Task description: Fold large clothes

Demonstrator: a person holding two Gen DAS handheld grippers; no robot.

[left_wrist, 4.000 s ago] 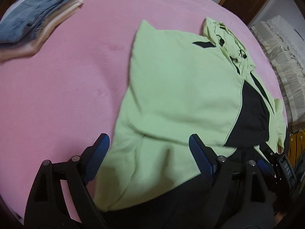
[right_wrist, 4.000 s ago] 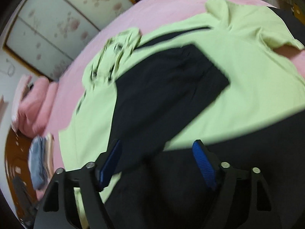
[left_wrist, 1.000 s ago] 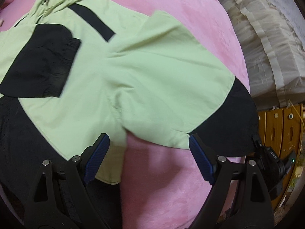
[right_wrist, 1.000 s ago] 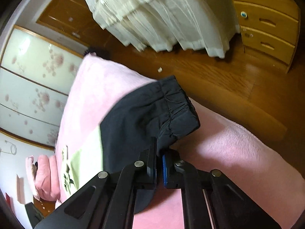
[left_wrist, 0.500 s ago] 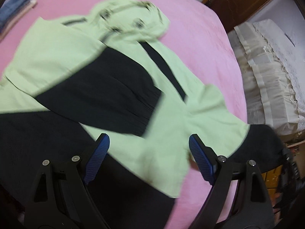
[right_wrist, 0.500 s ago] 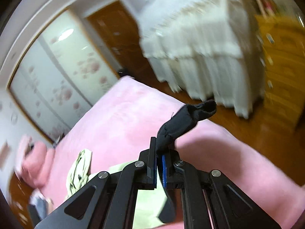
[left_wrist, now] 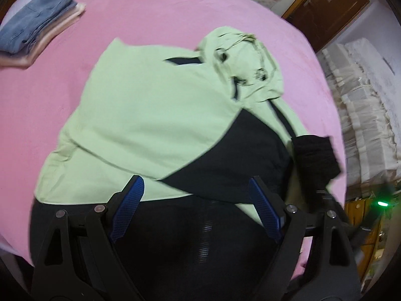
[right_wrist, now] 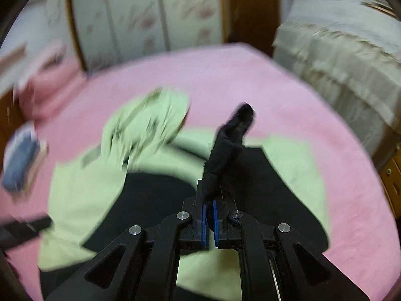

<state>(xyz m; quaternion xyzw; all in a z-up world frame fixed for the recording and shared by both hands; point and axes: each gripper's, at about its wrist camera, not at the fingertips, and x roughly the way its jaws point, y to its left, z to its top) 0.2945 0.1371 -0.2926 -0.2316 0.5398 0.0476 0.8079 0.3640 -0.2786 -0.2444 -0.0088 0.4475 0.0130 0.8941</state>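
Pale green and black hooded jacket (left_wrist: 150, 115) being spread on pink bed (left_wrist: 175, 7), black cuff (right_wrist: 233, 135) being clamped by right gripper (right_wrist: 209, 222), left gripper (left_wrist: 198, 210) being held wide apart above hem.

The right wrist view is smeared by motion, so the hood (right_wrist: 147, 120) and the folded pile (right_wrist: 20, 165) (bluish, at the left edge) lose all detail. The jacket's black hem (left_wrist: 200, 238) lies partly hidden behind the left gripper (left_wrist: 198, 210).
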